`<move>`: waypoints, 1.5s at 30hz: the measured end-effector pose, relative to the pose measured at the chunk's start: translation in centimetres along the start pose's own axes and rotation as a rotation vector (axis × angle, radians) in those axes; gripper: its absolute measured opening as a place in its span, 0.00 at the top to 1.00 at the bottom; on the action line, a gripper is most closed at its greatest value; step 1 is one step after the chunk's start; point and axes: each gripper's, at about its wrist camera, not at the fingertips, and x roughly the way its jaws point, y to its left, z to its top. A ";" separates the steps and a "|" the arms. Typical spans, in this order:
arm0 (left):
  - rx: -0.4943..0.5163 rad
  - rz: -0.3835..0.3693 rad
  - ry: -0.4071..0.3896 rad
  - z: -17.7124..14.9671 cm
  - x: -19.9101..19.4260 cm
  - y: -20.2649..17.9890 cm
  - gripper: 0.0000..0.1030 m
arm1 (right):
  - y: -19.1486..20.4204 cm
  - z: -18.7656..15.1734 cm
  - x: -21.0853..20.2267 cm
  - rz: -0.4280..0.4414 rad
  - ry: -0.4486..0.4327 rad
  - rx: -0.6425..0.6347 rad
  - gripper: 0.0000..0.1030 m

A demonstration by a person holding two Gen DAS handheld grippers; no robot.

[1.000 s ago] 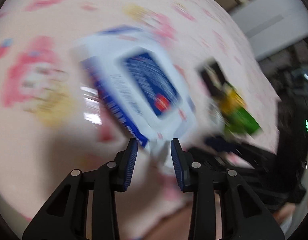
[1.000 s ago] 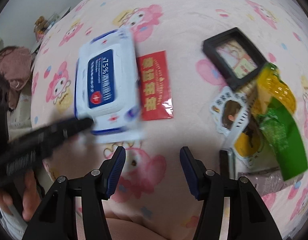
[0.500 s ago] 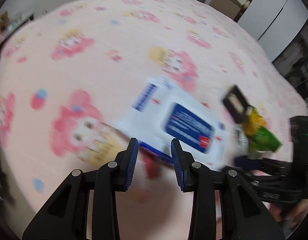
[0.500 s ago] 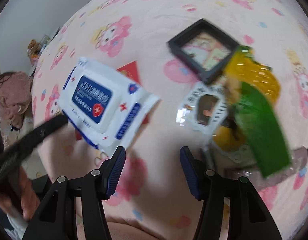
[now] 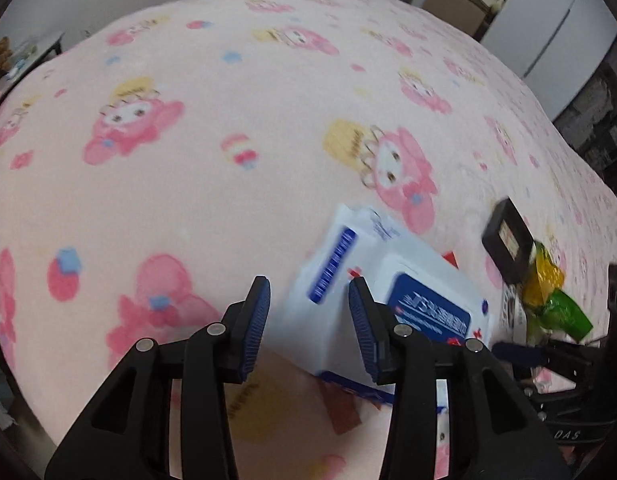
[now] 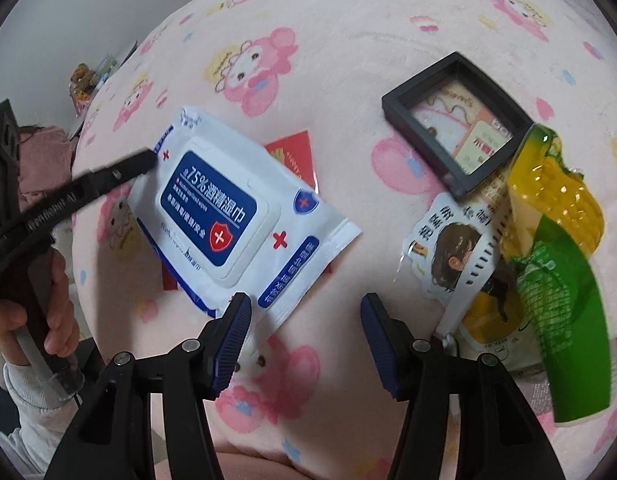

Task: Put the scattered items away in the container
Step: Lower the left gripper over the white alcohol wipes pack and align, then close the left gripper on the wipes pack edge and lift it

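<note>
1. Left wrist view: left gripper [image 5: 309,312] fingers apart, holding nothing, above the pink cartoon-print blanket [image 5: 228,92]. Wet-wipes pack [image 5: 392,296] lies just ahead, blurred.
2. Right wrist view: right gripper [image 6: 305,344] fingers wide, holding nothing. Wipes pack [image 6: 236,208] overlaps a red envelope [image 6: 294,154]; black picture frame [image 6: 456,120] and corn snack bag [image 6: 556,248] lie right. Only this view shows the label sharply.
</note>
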 end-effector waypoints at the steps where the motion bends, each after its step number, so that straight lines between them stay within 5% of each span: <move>1: 0.008 -0.007 -0.001 -0.3 -0.1 -0.3 0.61 | 0.0 0.1 -0.1 -0.005 -0.006 0.003 0.48; 3: 0.023 -0.022 -0.001 -0.9 -0.2 -0.8 0.61 | 0.0 0.2 -0.1 -0.024 -0.012 0.004 0.48; 7: 0.011 -0.172 0.099 -2.6 -0.1 -1.4 0.60 | 0.1 0.2 -0.4 -0.047 -0.027 0.012 0.48; 13: 0.025 -0.120 0.017 -2.2 -1.5 -1.0 0.60 | -0.5 0.2 -0.7 -0.072 -0.050 0.047 0.48; 19: 0.024 -0.136 0.051 -2.5 0.0 -1.8 0.62 | -1.2 0.5 0.7 0.017 -0.038 0.094 0.44; 23: 0.012 -0.256 0.157 -4.1 -0.2 -2.9 0.61 | 0.3 -0.9 0.0 0.053 -0.039 0.103 0.44; 25: 0.045 -0.255 0.176 -5.0 -0.6 -3.3 0.61 | 0.8 -0.8 -0.9 0.039 -0.063 0.103 0.44; 31: -0.025 -0.221 0.134 -4.7 -0.3 -1.6 0.60 | -2.6 -0.9 -0.6 0.036 -0.077 0.097 0.43; 39: 0.031 -0.199 0.120 -4.6 0.6 -3.7 0.52 | -2.7 -0.8 0.3 0.044 -0.061 0.080 0.35; 43: 0.046 -0.233 0.154 -5.2 0.5 -4.7 0.53 | -1.5 -0.7 0.2 0.014 -0.067 0.057 0.38; 45: 0.063 -0.238 0.167 -5.6 0.0 -5.0 0.53 | -0.8 -0.8 -0.3 -0.003 -0.075 0.041 0.48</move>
